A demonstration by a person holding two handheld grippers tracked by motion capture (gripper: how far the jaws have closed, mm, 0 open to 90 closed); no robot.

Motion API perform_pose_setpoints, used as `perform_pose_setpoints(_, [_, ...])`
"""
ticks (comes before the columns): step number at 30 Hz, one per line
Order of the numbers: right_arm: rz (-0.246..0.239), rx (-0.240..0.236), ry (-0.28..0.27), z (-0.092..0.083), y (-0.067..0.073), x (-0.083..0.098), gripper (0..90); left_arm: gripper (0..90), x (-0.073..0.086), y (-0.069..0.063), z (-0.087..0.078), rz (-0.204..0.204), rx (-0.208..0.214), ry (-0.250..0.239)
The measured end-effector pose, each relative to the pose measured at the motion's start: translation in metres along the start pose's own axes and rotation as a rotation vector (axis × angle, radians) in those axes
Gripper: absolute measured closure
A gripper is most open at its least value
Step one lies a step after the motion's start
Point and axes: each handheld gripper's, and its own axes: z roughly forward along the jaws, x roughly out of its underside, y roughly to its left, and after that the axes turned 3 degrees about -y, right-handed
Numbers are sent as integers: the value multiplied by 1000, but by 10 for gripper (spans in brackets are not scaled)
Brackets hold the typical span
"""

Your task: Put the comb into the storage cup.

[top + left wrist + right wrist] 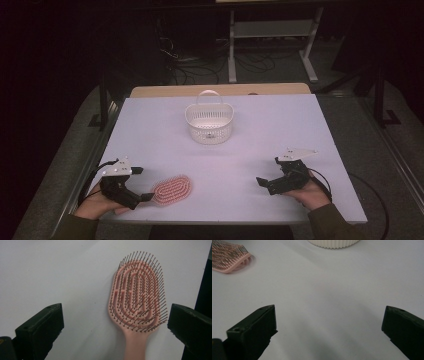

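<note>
The left gripper (142, 183) sits at the near left edge of the table (280, 125), jaws spread wide and holding nothing. The pink hairbrush (172, 190) lies flat on the table, bristles up, directly ahead of these jaws; in the left gripper view its handle (135, 346) points back between them, nearer the right-hand jaw. The right gripper (267, 173) rests at the near right, well apart from the hairbrush, jaws likewise spread and empty. A white basket (209, 121) stands farther back at centre.

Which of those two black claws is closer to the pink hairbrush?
The left gripper: its open jaws flank the brush, while the right gripper hovers apart.
</note>
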Motion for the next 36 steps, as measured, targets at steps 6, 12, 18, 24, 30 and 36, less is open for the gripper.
perform_pose_setpoints(6, [-4, 0, -1, 1, 0, 0, 0, 3, 1, -2, 1, 13, 6, 32])
perform_pose_setpoints(12, [-1, 0, -1, 0, 0, 0, 0, 27, 1, -3, 3, 31, 2, 58])
perform_pose_setpoints(18, [-2, 0, 0, 0, 0, 0, 0, 49, 1, -4, 4, 42, 0, 83])
perform_pose_setpoints(24, [-2, 1, 0, 0, 0, 0, 0, 88, 1, -5, 4, 42, 0, 106])
perform_pose_setpoints(30, [0, 2, 0, -1, 0, 0, 0, 144, 2, -6, 4, 45, 7, 130])
perform_pose_setpoints(36, [0, 3, 0, -1, 0, 0, 0, 182, 2, -7, 6, 49, 18, 158])
